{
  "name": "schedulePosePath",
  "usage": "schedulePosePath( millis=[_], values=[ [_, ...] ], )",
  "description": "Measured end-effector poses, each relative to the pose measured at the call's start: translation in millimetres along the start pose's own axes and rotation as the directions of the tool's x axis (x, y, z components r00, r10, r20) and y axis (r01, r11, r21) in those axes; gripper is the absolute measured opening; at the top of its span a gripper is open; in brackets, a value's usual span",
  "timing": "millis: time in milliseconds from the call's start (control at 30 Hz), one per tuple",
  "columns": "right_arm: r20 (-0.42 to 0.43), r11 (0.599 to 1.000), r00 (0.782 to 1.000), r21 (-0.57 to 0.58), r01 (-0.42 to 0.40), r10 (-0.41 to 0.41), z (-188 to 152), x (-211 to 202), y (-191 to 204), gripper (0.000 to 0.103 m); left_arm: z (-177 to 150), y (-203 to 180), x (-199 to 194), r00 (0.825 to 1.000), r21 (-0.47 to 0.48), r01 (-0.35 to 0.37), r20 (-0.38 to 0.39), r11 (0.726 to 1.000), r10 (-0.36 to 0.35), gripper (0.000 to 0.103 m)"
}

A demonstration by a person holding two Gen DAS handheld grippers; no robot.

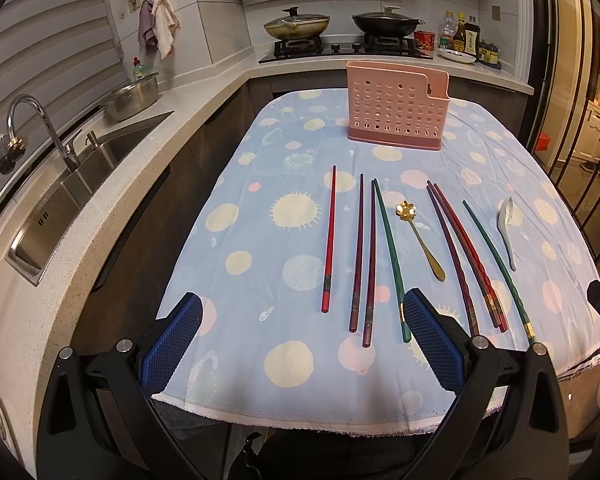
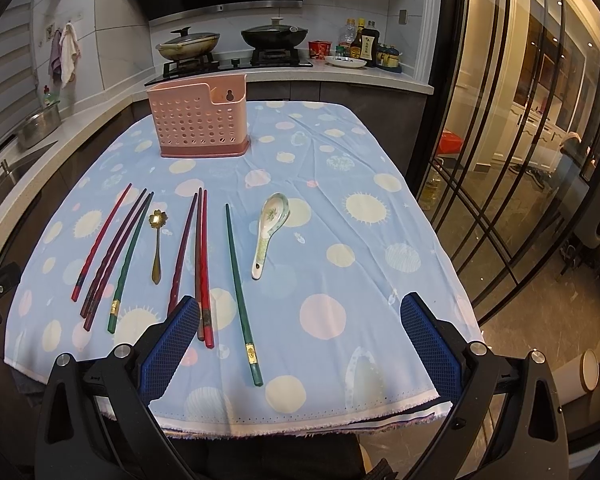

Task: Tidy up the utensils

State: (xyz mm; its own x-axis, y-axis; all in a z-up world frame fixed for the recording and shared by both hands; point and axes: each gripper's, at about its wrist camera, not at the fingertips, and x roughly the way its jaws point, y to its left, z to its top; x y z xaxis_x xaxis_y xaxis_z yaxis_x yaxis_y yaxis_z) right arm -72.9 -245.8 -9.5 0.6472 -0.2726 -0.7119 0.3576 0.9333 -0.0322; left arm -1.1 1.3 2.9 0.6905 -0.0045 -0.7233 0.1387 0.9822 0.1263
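Note:
A pink perforated utensil holder point(image 1: 396, 110) point(image 2: 199, 120) stands upright at the far end of the blue dotted tablecloth point(image 1: 260, 248) point(image 2: 340, 240). Several red, purple and green chopsticks point(image 1: 329, 240) point(image 2: 204, 264) lie side by side in the middle. A gold flower spoon point(image 1: 420, 236) point(image 2: 156, 244) lies among them. A white ceramic spoon point(image 1: 507, 228) point(image 2: 270, 228) lies to the right. My left gripper point(image 1: 302, 308) is open and empty above the near edge. My right gripper point(image 2: 300, 308) is open and empty, over a green chopstick point(image 2: 242, 296).
A counter with a steel sink point(image 1: 80, 176) and faucet point(image 1: 40, 128) runs along the left. A stove with two lidded pans point(image 1: 340, 24) point(image 2: 232, 40) and sauce bottles point(image 2: 360, 44) is behind the table. A glass partition point(image 2: 520, 160) stands at the right.

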Motion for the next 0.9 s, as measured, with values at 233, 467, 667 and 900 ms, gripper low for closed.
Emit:
schedulePosePath(
  millis=[233, 467, 667, 900],
  values=[
    [-0.001, 1.000, 1.000, 0.000, 0.000, 0.000, -1.1, 0.5, -0.1, 0.096, 0.0, 0.0, 0.5, 1.000, 0.001, 0.000, 0.000, 1.000, 0.000, 0.096],
    [-0.002, 1.000, 1.000, 0.000, 0.000, 0.000, -1.0, 0.6, -0.4, 0.096, -0.6, 0.7, 0.8, 1.000, 0.001, -0.003, -0.002, 1.000, 0.003, 0.096],
    [-0.002, 1.000, 1.000, -0.001, 0.000, 0.000, -0.8, 0.7, -0.1, 0.096, -1.3, 0.8, 1.2, 1.000, 0.006, -0.004, 0.001, 1.000, 0.004, 0.096],
    [-0.001, 1.000, 1.000, 0.000, 0.001, -0.001, -0.3, 0.7, 0.2, 0.096, -1.4, 0.4, 1.6, 1.000, 0.008, -0.004, 0.001, 1.000, 0.004, 0.096]
  ],
)
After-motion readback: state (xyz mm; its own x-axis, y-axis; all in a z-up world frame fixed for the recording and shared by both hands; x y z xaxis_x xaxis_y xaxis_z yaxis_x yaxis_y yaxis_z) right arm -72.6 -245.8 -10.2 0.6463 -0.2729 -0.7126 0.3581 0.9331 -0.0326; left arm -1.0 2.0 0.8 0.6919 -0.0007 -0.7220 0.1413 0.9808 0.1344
